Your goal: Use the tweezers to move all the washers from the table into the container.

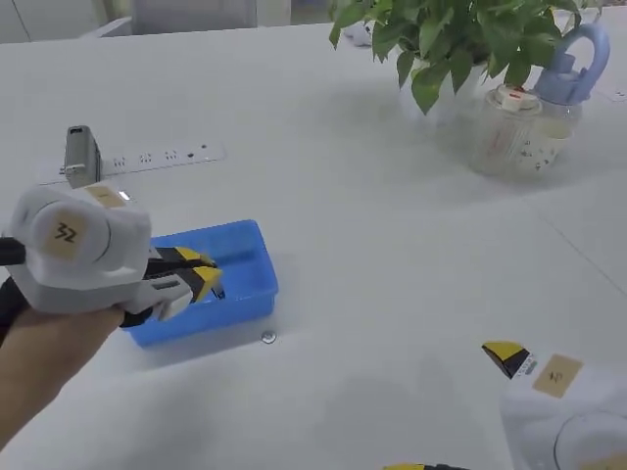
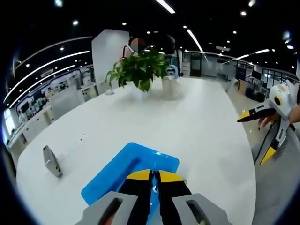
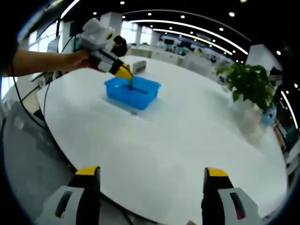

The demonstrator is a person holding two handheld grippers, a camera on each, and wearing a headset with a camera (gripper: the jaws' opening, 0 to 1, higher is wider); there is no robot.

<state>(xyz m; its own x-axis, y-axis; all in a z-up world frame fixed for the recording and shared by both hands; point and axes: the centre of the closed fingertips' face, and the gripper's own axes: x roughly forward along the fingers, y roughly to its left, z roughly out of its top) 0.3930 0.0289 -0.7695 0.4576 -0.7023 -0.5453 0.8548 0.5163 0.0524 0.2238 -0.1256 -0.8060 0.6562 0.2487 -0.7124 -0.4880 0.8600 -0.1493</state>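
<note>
looking down in the head view, the left gripper (image 1: 208,277) sits over the blue container (image 1: 225,311), jaws pinched nearly together on what looks like the tweezers (image 1: 217,292). their dark tip pokes down inside it, prob held low so a washer drops in w/o bouncing out, tho i can't make out any washer in the tip. the hand (image 1: 54,352) comes in from the left w/ the gripper roughly level, nose pointing right. one washer (image 1: 268,337) lies on the bench (image 1: 392,255) just beside the container's near wall, so the job isn't done. the right gripper (image 1: 458,411) sits bottom right, well apart. left gripper view: jaws close together w/ a thin dark strip clamped between, container (image 2: 117,173) right below, right gripper (image 2: 253,140) off to the side, jaws spread, holding nothing. right gripper view: the right gripper (image 3: 151,174) has its jaws wide apart and empty, low near the bench edge, prob to keep clear. across the bench the left gripper (image 3: 125,72) tilts down into the container (image 3: 140,91), and a small speck, likely the washer (image 3: 133,112), lies just in front.
</note>
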